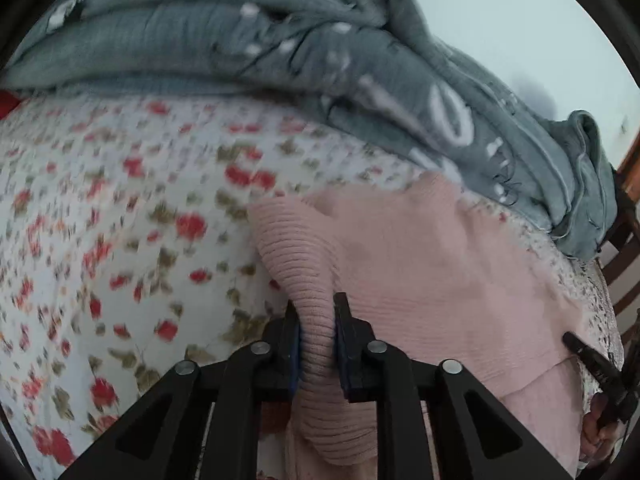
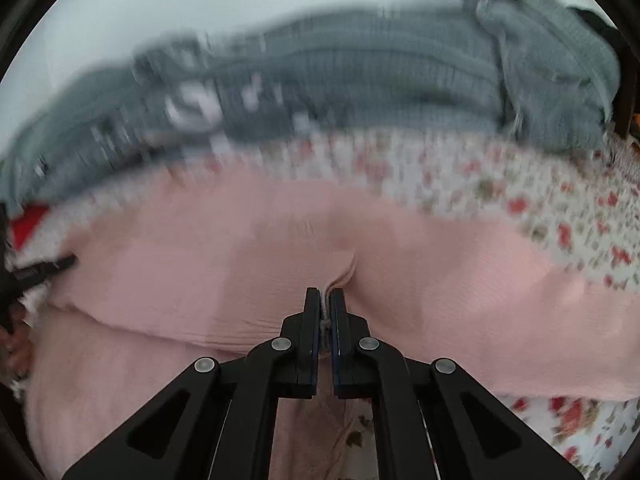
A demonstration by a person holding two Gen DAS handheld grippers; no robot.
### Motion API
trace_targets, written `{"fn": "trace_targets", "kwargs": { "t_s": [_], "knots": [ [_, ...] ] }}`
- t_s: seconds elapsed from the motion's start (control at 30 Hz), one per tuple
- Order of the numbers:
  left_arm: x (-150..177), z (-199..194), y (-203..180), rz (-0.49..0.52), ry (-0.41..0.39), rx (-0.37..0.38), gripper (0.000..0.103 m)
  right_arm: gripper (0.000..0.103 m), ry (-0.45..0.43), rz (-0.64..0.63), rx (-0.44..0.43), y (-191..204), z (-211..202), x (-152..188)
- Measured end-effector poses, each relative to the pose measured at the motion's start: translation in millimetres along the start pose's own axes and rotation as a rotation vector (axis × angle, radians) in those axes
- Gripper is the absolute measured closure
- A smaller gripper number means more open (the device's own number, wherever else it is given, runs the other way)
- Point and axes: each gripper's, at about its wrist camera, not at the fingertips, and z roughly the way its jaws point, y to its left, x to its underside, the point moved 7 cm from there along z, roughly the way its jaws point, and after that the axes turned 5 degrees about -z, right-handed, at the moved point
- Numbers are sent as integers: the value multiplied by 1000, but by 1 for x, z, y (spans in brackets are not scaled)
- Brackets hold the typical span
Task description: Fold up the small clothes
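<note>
A small pink knit garment (image 1: 420,264) lies on a floral bedsheet (image 1: 120,220). My left gripper (image 1: 316,304) is shut on the garment's thick ribbed hem, which bunches between the fingers. In the right wrist view the same pink garment (image 2: 240,248) spreads across the middle, and my right gripper (image 2: 325,293) is shut on a pinched fold of its thin fabric. The right gripper's black tip (image 1: 576,344) shows at the right edge of the left wrist view, and the left gripper's tip (image 2: 48,266) at the left edge of the right wrist view.
A pile of grey-green clothes with white print (image 1: 320,52) lies along the far side of the bed, also in the right wrist view (image 2: 360,76). A wooden chair or rail (image 1: 628,240) stands at the right. A red item (image 2: 26,222) peeks out at the left.
</note>
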Motion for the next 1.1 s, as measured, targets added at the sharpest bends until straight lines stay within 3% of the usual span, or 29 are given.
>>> {"fn": "trace_targets", "kwargs": {
  "t_s": [0.03, 0.1, 0.13, 0.17, 0.2, 0.27, 0.33, 0.4, 0.47, 0.53, 0.57, 0.6, 0.73, 0.8, 0.87, 0.97, 1.1],
  "knots": [
    [-1, -4, 1, -6, -4, -10, 76, 98, 4, -8, 10, 1, 0, -1],
    [-4, -15, 0, -6, -15, -47, 57, 96, -26, -29, 27, 2, -11, -5],
    [-6, -24, -2, 5, -42, -63, 56, 91, -37, -41, 37, 3, -17, -5],
    [-8, -34, -7, 31, -74, -59, 54, 83, -41, -55, 50, 3, -22, -3],
    [-9, -41, -12, 56, -89, -48, 46, 78, -49, -70, 73, 0, -31, 0],
    [-6, -55, -26, 117, -128, -15, 37, 57, -77, -81, 91, -6, -47, 8],
    [4, -57, -40, 188, -151, 4, 33, 51, -112, -62, 116, -25, -66, 19],
    [18, -41, -50, 257, -117, -18, 32, 50, -135, -1, 149, -59, -87, 36],
    [37, -12, -51, 334, -48, -144, 31, 50, -137, 73, 185, -95, -100, 51],
    [37, -12, -59, 391, -76, -205, 25, 50, -142, 171, 219, -139, -116, 70],
    [38, -12, -60, 410, -88, -234, 15, 50, -145, 213, 232, -156, -122, 78],
    [39, -11, -59, 420, -86, -257, 14, 50, -145, 263, 247, -180, -130, 89],
    [37, -11, -58, 411, -89, -254, 13, 50, -127, 365, 295, -233, -145, 125],
    [36, -9, -55, 393, -83, -238, 11, 51, -122, 414, 266, -254, -147, 140],
    [36, -9, -54, 378, -74, -225, 10, 51, -150, 446, 220, -265, -150, 145],
    [38, -7, -54, 370, -72, -221, 9, 51, -158, 480, 264, -286, -151, 147],
    [38, -7, -54, 368, -71, -218, 9, 51, -194, 642, 177, -320, -147, 154]
  ]
}}
